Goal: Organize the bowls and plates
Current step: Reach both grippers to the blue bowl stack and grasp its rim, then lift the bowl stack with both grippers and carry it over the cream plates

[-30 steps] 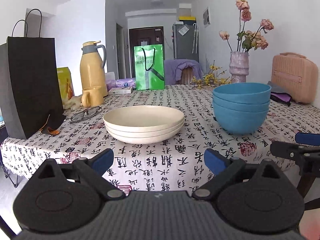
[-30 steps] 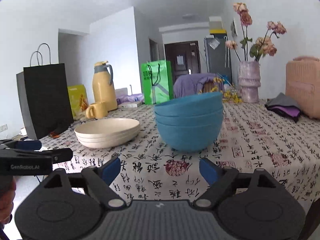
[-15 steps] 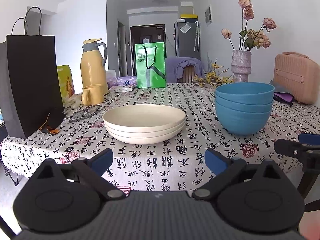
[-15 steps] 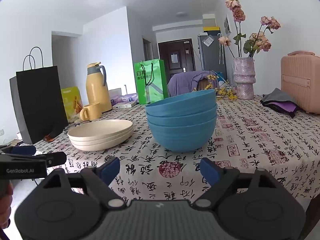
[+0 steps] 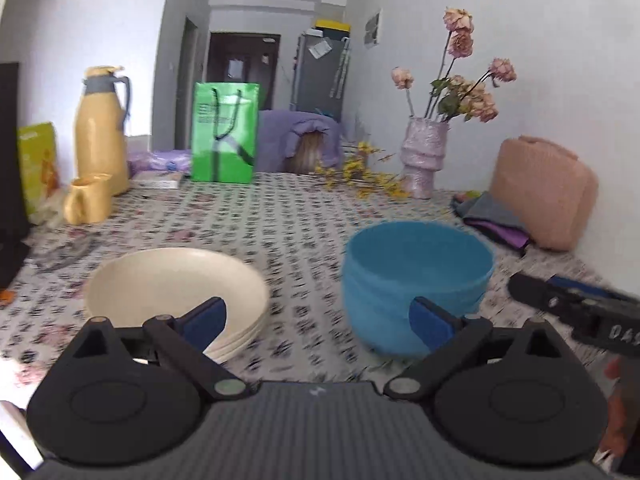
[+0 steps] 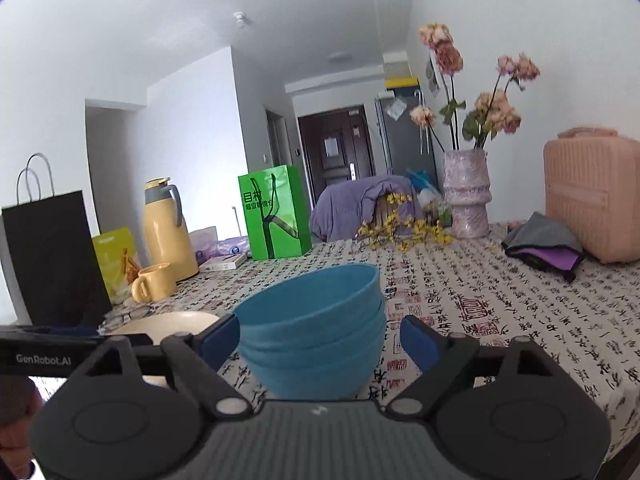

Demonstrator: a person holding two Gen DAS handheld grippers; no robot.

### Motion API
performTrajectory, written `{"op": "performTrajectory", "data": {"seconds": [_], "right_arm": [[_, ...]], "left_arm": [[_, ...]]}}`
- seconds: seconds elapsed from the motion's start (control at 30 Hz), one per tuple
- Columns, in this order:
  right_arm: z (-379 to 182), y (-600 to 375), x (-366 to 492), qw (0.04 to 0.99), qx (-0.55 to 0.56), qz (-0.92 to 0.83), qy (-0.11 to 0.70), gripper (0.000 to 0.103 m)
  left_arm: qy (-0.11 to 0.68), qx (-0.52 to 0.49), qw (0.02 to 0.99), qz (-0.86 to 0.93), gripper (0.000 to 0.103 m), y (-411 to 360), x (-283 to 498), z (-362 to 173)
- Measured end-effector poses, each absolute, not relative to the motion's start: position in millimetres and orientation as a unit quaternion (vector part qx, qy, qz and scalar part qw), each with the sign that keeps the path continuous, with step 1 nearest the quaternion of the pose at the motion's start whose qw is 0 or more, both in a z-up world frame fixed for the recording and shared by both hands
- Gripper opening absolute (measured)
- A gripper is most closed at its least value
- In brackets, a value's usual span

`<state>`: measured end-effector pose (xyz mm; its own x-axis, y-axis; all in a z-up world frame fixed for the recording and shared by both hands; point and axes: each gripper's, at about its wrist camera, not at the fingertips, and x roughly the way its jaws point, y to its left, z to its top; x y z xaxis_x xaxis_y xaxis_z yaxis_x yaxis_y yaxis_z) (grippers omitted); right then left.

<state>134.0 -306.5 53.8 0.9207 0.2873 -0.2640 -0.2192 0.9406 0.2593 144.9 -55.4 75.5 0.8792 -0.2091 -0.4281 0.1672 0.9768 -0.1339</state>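
A stack of cream plates (image 5: 176, 284) lies on the patterned tablecloth (image 5: 288, 224), with a stack of blue bowls (image 5: 416, 276) to its right. My left gripper (image 5: 318, 320) is open above the near table area, aimed at the gap between the two stacks; nothing lies between its fingers. In the right wrist view my right gripper (image 6: 318, 338) is open and its blue pads stand either side of the blue bowls (image 6: 316, 332) without visibly pressing on them. The cream plates (image 6: 176, 322) peek out at left, partly hidden by the left gripper's body.
At the back left stand a black paper bag (image 6: 52, 256), a yellow jug (image 6: 168, 232), a yellow mug (image 6: 154, 282) and a green bag (image 6: 274, 212). A vase of dried flowers (image 6: 466, 196), a pink case (image 6: 592, 196) and folded cloth (image 6: 544, 244) sit at the right.
Both grippers have risen and moved forward over the table. The bowls and plates now appear closer and lower in both views. The left view has swung to the right.
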Motion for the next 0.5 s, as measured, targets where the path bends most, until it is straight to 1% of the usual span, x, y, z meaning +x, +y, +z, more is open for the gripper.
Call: {"op": "performTrajectory", "data": {"seconds": [0.13, 0.27, 0.33, 0.37, 0.4, 0.43, 0.47, 0.5], "right_arm": [[56.3, -321.9, 179.9, 0.959, 0.156, 0.145, 0.189, 0.087], [52.1, -333.3, 224.1, 0.952, 0.171, 0.14, 0.211, 0.086], [46.7, -337.7, 246.4, 0.943, 0.182, 0.146, 0.238, 0.086], [42.5, -339.4, 256.4, 0.936, 0.192, 0.152, 0.254, 0.085], [37.4, -341.4, 266.0, 0.926, 0.203, 0.162, 0.272, 0.081], [31.4, -342.8, 274.5, 0.916, 0.215, 0.175, 0.291, 0.078], [25.4, -344.1, 282.7, 0.905, 0.226, 0.185, 0.309, 0.076], [18.9, -344.4, 288.2, 0.897, 0.234, 0.192, 0.323, 0.076]], "left_arm": [[0.255, -0.075, 0.955, -0.128, 0.099, -68.6, 189.9, 80.5], [0.281, -0.084, 0.946, -0.14, 0.091, -78.0, 231.7, 75.0], [0.31, -0.104, 0.934, -0.147, 0.083, -77.8, 253.7, 67.9], [0.328, -0.115, 0.925, -0.152, 0.077, -76.2, 264.1, 62.8], [0.346, -0.128, 0.916, -0.156, 0.074, -74.2, 273.7, 57.4], [0.363, -0.143, 0.907, -0.16, 0.072, -71.8, 281.7, 52.0], [0.376, -0.156, 0.898, -0.164, 0.072, -68.9, 288.3, 46.6], [0.384, -0.166, 0.893, -0.165, 0.072, -66.0, 293.2, 41.6]]}}
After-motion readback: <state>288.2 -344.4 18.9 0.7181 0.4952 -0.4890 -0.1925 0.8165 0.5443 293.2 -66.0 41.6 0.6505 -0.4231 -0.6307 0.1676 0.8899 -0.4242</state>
